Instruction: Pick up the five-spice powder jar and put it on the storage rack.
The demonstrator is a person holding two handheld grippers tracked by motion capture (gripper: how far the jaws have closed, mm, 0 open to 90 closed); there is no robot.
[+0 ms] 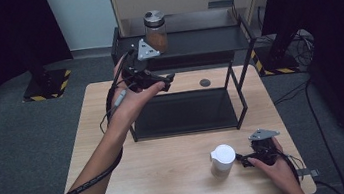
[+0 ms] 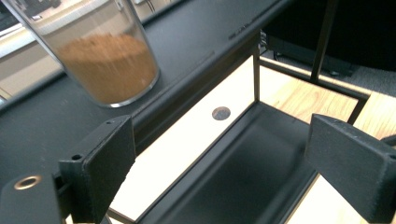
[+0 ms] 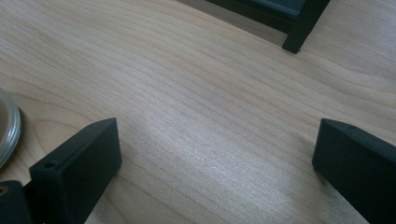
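A clear jar (image 1: 155,32) with a metal lid and brown powder inside stands on the top shelf of a black rack (image 1: 188,44). My left gripper (image 1: 169,80) hovers just in front of that shelf, over the rack's lower tray (image 1: 184,113), open and empty. In the left gripper view the jar (image 2: 108,63) stands up and to the left of the gripper (image 2: 224,154). A white-topped jar (image 1: 222,158) stands on the table near the front. My right gripper (image 1: 241,158) rests beside it, open; its own view shows the gripper (image 3: 217,140) over bare wood with a round rim (image 3: 7,128) at the left edge.
The wooden table (image 1: 170,178) carries the rack across its far half. Slanted black posts (image 1: 239,85) brace the rack at its right. A round dark grommet (image 1: 205,82) sits in the tabletop behind the tray. One rack foot (image 3: 299,30) shows ahead of the right gripper.
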